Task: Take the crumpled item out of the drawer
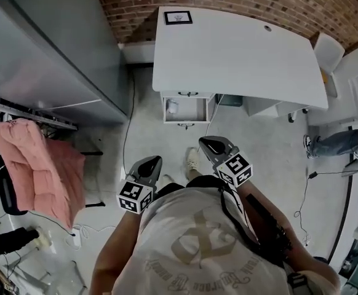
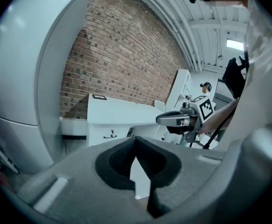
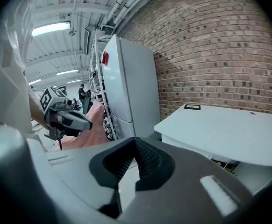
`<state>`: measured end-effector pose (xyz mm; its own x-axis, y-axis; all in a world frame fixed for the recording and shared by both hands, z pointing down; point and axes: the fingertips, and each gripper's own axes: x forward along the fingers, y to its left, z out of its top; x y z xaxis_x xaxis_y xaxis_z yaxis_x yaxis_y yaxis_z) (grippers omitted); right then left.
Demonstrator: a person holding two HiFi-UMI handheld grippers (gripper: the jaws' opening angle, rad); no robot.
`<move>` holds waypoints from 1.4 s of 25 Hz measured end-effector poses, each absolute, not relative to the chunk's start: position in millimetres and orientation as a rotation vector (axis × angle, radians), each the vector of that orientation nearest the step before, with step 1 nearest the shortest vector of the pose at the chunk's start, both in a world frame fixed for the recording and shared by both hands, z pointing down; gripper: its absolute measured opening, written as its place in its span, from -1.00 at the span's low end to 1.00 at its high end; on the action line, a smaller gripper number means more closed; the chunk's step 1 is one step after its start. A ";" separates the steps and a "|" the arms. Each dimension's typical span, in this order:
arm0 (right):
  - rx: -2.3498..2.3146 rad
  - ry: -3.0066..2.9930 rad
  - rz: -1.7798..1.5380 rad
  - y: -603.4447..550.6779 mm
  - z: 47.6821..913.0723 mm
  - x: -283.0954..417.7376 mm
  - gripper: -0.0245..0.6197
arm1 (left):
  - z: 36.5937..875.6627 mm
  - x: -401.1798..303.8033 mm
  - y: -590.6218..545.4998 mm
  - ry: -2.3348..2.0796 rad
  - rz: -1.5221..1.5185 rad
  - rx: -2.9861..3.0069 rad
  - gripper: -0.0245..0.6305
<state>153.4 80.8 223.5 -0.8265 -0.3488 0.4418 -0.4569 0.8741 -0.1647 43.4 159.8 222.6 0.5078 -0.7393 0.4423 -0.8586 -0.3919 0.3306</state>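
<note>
Standing before the white desk (image 1: pixel 240 54), the person holds both grippers close to the body, well apart from the open drawer (image 1: pixel 185 122) under the desk's left end. Left gripper (image 1: pixel 155 160): jaws together, nothing between them. Right gripper (image 1: pixel 203 142): jaws together, likewise empty. Bare floor (image 1: pixel 253 146) lies between the grippers and the drawer front. A grey cabinet (image 1: pixel 62 48) bounds the left side. The crumpled item (image 1: pixel 172 106) shows only as a small pale shape in the drawer's left part, its detail unreadable. The desk edge hides the drawer's rear.
</note>
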 end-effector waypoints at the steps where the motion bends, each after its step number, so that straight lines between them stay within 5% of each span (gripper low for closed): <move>1: 0.576 -2.637 0.373 72.6 226.7 152.5 -0.90 | 223.0 44.3 151.7 -1.311 0.304 2.226 -0.91; 20: 0.150 -2.578 0.356 -44.3 289.6 126.1 -0.90 | 238.4 58.2 22.8 -1.482 0.297 2.029 -0.91; 35: 0.329 -2.472 0.417 -57.6 337.1 93.1 -0.90 | 285.5 7.1 27.1 -1.354 0.274 2.019 -0.91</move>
